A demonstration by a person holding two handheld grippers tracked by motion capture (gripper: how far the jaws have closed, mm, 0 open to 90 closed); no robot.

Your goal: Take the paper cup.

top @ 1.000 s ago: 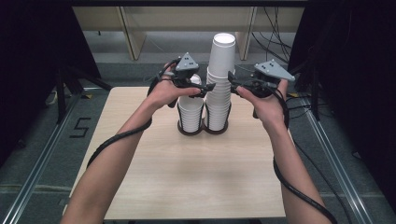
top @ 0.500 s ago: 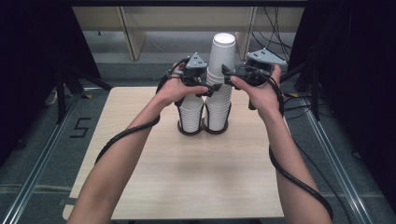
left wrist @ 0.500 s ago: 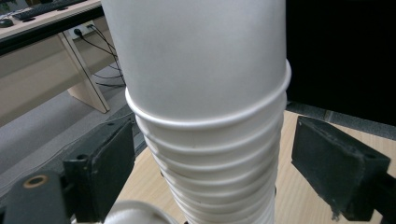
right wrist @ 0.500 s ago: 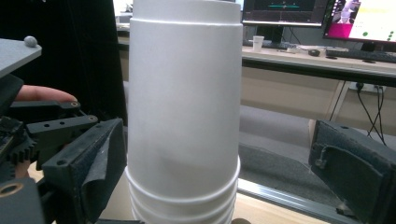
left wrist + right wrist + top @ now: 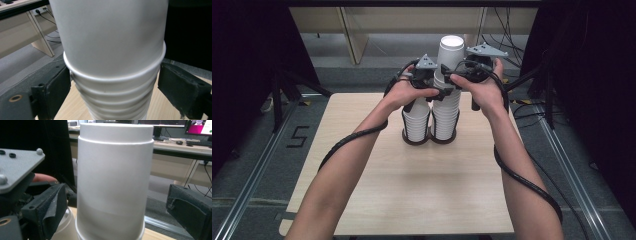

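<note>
Your left gripper (image 5: 112, 95) bracketed the stack (image 5: 112, 100) rims, unclamped; right gripper (image 5: 117, 212) gaped around top cup (image 5: 112, 182). Needed: clamp stack, lift straight.

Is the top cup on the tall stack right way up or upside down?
Upside down. The top cup shows its flat closed base uppermost in the right gripper view, and its rolled rim sits lowest against the tall stack beneath.

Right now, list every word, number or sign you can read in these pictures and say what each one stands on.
"5": a dark numeral on the grey floor left of the light wooden table, seen in the high view.
Bright pink monitor screen behind the tall stack of white paper cups in the right gripper view: its markings are too small and blurred to read.
White paper cups: no print visible.
</note>
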